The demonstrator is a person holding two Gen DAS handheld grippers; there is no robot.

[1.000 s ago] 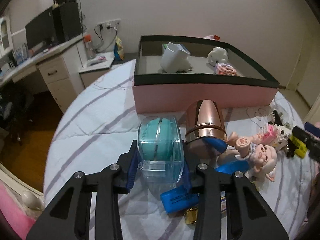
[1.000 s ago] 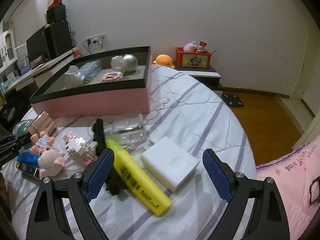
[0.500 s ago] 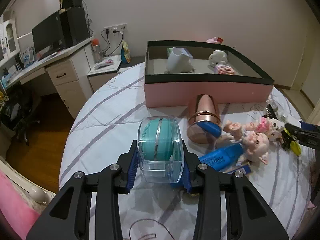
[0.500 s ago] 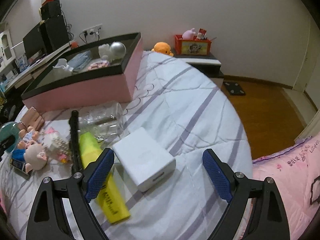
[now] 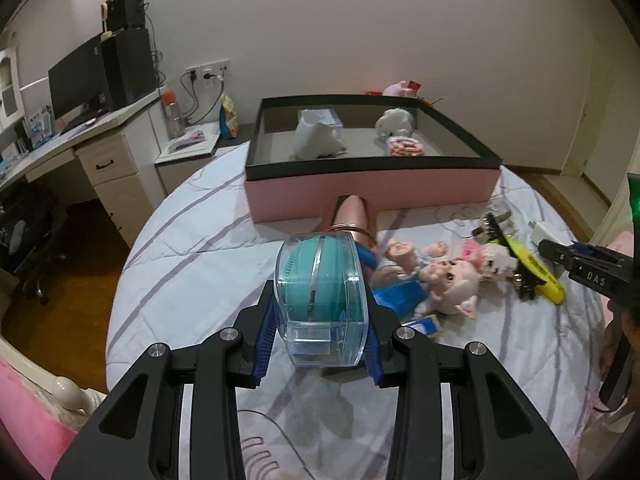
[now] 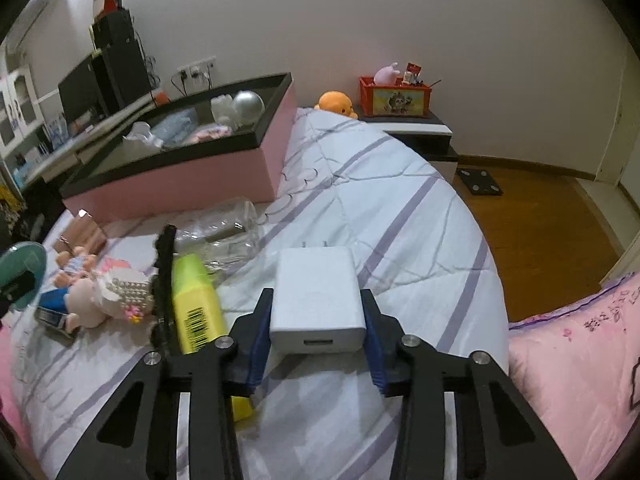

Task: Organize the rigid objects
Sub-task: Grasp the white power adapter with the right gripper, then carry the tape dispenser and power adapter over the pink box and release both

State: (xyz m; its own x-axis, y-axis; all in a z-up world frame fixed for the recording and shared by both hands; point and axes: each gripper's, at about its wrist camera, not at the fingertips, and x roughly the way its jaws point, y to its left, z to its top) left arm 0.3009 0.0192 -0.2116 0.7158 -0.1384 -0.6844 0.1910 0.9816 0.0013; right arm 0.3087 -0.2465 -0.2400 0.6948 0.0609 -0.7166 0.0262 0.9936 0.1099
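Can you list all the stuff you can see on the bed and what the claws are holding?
box: one, pink with black rim, far end of bed
cup: one, white, in the box
ball: one, silver, in the box
tumbler: one, rose gold, lying before the box
dolls: a few, pink, mid bed
highlighter: one, yellow, beside the charger
case: one, clear with teal inside, in left claw
charger: one, white, in right claw
left claw: shut on case
right claw: jaws just closed on charger
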